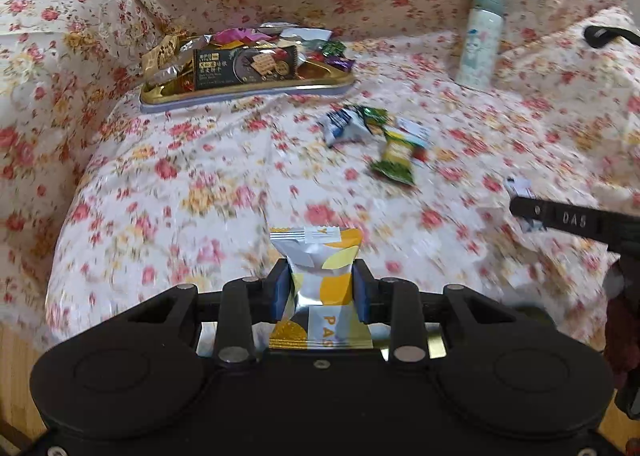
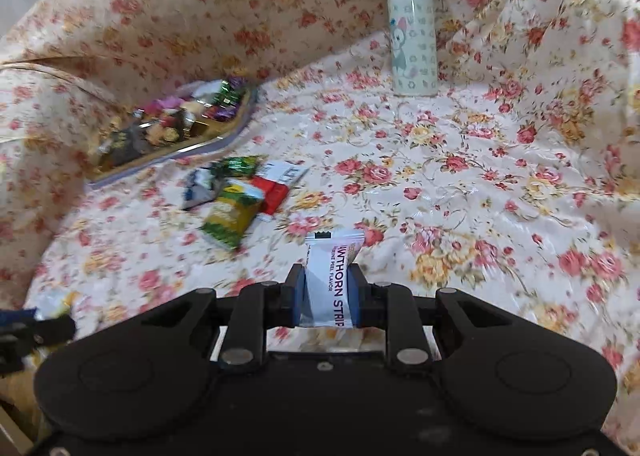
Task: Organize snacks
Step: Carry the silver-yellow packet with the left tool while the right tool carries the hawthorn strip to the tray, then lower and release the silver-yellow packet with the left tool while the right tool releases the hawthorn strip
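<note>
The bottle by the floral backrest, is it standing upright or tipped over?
Upright: the bottle stands on its base on the floral cover, cap on top.

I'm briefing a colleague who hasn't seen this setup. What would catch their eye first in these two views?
Probably the snacks clamped up close: the left gripper pinches a silver-and-yellow foil packet, the right gripper a white wrapper printed "hawthorn strip". Beyond them, on the rose-patterned floral cloth, sit a gold tray heaped with wrapped sweets at far left, a loose cluster of green, blue and red packets mid-cloth, and an upright white cartoon-print bottle with a grey-green cap.
</note>
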